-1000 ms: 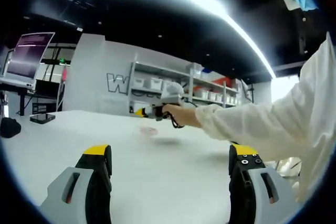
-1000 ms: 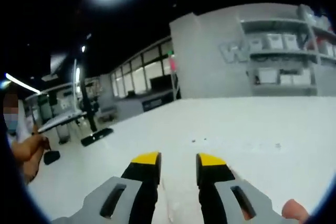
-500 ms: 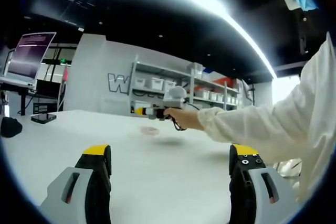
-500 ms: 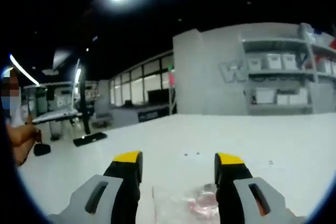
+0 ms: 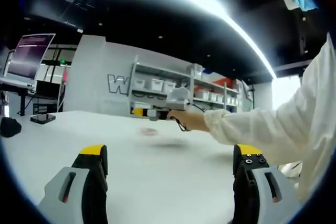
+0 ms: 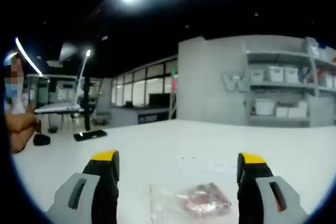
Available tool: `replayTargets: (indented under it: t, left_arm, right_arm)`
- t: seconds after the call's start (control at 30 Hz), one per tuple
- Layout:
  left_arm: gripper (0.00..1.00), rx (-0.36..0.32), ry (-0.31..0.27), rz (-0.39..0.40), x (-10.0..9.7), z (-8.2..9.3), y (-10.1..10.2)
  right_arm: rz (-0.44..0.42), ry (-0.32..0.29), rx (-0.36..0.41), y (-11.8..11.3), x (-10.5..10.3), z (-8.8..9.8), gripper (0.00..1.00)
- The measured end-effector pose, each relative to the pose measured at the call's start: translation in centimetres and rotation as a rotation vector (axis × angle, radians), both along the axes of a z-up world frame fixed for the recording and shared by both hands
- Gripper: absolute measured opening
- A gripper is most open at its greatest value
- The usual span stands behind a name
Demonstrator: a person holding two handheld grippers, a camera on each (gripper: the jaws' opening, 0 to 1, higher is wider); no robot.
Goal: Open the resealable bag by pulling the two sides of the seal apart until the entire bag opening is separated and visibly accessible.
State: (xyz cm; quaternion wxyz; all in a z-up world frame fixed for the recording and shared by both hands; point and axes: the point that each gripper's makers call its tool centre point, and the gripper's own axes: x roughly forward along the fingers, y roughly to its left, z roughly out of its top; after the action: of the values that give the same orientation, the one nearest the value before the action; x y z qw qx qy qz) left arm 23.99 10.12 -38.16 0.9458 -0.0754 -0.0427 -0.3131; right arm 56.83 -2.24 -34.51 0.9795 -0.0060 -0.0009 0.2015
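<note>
A clear resealable bag with reddish contents lies flat on the white table, just ahead of and between the jaws of my right gripper, which stands wide open above it. In the left gripper view the same bag is a small pale patch far out on the table. Above it hangs the right gripper, held by a hand with a white sleeve. My left gripper is open, low over the near table, with nothing between its jaws.
A laptop screen and a dark object stand at the table's left in the left gripper view. Shelves with white bins line the far wall. A person and a phone-like object are at the left in the right gripper view.
My right gripper has gone from nearly shut to wide open and pulled back, so the bag now lies free on the table. The left gripper has barely moved.
</note>
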Motion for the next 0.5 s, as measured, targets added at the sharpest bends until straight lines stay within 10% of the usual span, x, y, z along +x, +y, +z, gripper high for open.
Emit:
replayTargets:
  t: [0.5]
  left_arm:
    - [0.99, 0.017, -0.009, -0.012, -0.4, 0.5, -0.9]
  right_arm:
    - [-0.031, -0.016, -0.035, -2.4, -2.0, 0.3, 1.0]
